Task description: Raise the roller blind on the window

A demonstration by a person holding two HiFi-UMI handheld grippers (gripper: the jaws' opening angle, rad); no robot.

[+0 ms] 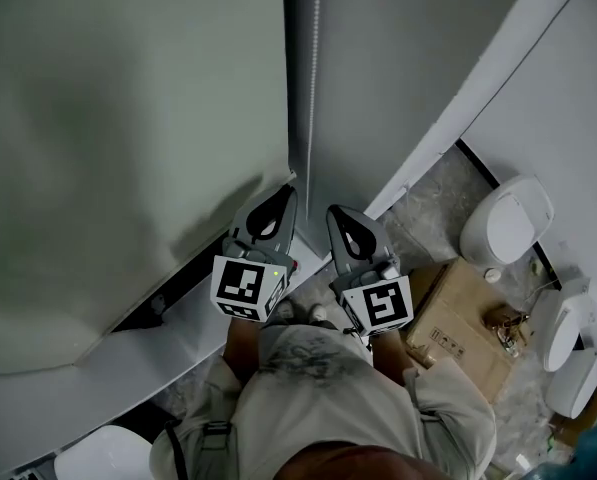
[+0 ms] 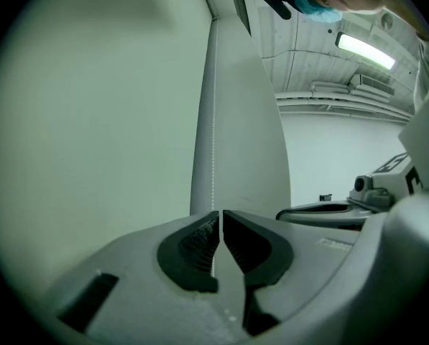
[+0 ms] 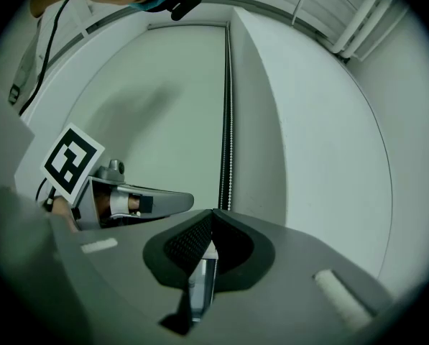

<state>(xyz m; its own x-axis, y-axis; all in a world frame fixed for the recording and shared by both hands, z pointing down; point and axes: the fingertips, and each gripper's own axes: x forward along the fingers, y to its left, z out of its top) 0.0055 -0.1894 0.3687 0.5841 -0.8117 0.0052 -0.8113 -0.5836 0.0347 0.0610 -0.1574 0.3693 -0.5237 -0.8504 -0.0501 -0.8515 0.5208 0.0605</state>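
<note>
— Pale grey-green cloth of the blind (image 1: 128, 118), let down over the window and filling the left of the head view. Stiff or soft?

— Soft, most likely, and light. Too smooth and flat for any hold on the cloth itself. Better worked by the chain (image 1: 313, 88), strung straight down just beside the blind's right edge, against the wall (image 1: 408, 58).

— And the chain?

— Thin, white, beaded. Judged light and limp, slack unless pulled taut. Easy enough to pinch, thanks to beads against ribbed pads. Slippery only if nipped loosely.

— Left gripper (image 2: 220, 218)?

— Pointed level at the chain, jaws parted by a narrow slit. Chain threaded through that gap, not pinched as far as could be seen.

— Right gripper (image 3: 213, 214)?

— Just beside the left one, jaws closed tip to tip, seemingly nipped on the chain right at the tips. Nothing else held. Two strands on show above them in the right gripper view.

— Where to take hold, then?

— On one strand only, squarely between the pads, about level with the jaws. Then, by my reckoning, drawn straight down along its own line, hand over hand. Sideways tugs best avoided: might jump the beads off whatever carried them at the top, out of sight here.
</note>
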